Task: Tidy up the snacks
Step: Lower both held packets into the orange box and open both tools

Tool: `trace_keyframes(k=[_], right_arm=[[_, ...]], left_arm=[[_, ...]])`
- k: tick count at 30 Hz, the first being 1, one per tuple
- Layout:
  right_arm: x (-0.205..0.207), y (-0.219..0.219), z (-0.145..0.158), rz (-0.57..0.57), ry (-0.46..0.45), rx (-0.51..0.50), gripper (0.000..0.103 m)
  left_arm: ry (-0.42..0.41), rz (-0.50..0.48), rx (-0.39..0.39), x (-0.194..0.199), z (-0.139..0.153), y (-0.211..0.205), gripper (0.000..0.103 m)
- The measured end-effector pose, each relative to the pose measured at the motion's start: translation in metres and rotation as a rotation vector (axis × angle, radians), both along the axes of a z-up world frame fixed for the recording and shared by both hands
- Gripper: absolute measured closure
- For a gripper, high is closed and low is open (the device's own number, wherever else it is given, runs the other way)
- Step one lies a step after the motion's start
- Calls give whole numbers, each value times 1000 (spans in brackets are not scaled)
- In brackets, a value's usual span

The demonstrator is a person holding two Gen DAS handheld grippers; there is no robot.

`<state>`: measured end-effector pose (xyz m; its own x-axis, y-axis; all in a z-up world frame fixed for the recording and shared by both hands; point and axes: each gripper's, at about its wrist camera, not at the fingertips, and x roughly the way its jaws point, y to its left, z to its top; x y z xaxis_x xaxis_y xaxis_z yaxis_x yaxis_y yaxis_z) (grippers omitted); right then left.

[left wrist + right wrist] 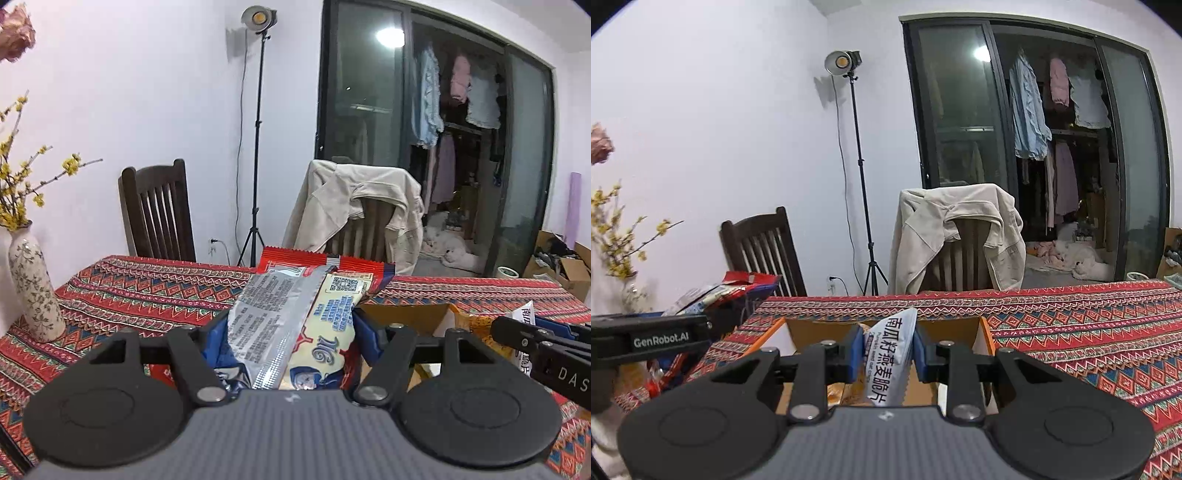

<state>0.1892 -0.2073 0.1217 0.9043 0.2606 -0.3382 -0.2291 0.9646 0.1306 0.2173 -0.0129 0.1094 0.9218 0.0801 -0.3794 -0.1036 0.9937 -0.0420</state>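
Observation:
My left gripper point(290, 328) is shut on a large red, silver and cream snack bag point(295, 317), held upright above the patterned table. In the right wrist view that same bag point(731, 288) shows at the left with the left gripper's black body. My right gripper point(889, 345) is shut on a small white snack packet point(892, 354) printed with black characters. It hangs over an open cardboard box point(960, 328) with an orange rim, where some yellowish packets lie. The box point(406, 314) also shows just behind the left gripper, and the right gripper's body juts in at the right edge.
A red patterned tablecloth point(1089, 325) covers the table. A floral vase point(33, 291) with yellow blossoms stands at the left. Behind the table are a dark wooden chair point(159, 210), a chair draped with a beige jacket point(354, 199) and a light stand point(258, 147).

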Motion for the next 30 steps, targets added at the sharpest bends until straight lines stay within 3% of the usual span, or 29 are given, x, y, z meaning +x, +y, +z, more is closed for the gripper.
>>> trace_keyframes(k=[10, 20, 21, 23, 24, 26, 27, 28, 30], right_arm=[[68, 5, -31, -19, 64, 14, 76], [79, 13, -59, -17, 94, -25, 75], [80, 16, -62, -13, 104, -37, 72], [81, 19, -68, -15, 120, -54, 70], [81, 19, -69, -17, 123, -54, 62], [81, 16, -69, -24, 129, -40, 35], [81, 14, -69, -26, 130, -34, 14], [80, 12, -69, -28, 129, -27, 0], [79, 10, -69, -34, 123, -13, 0]], left_arm=[[42, 78, -13, 54, -34, 3, 34], [99, 74, 3, 70, -55, 6, 33], [103, 74, -3, 71, -56, 6, 31], [102, 71, -14, 69, -56, 7, 8], [96, 75, -15, 69, -56, 7, 1], [76, 80, -5, 66, -54, 4, 0], [76, 72, 1, 65, -54, 2, 0], [75, 68, 4, 65, -54, 1, 0], [70, 64, 18, 64, -54, -3, 0]])
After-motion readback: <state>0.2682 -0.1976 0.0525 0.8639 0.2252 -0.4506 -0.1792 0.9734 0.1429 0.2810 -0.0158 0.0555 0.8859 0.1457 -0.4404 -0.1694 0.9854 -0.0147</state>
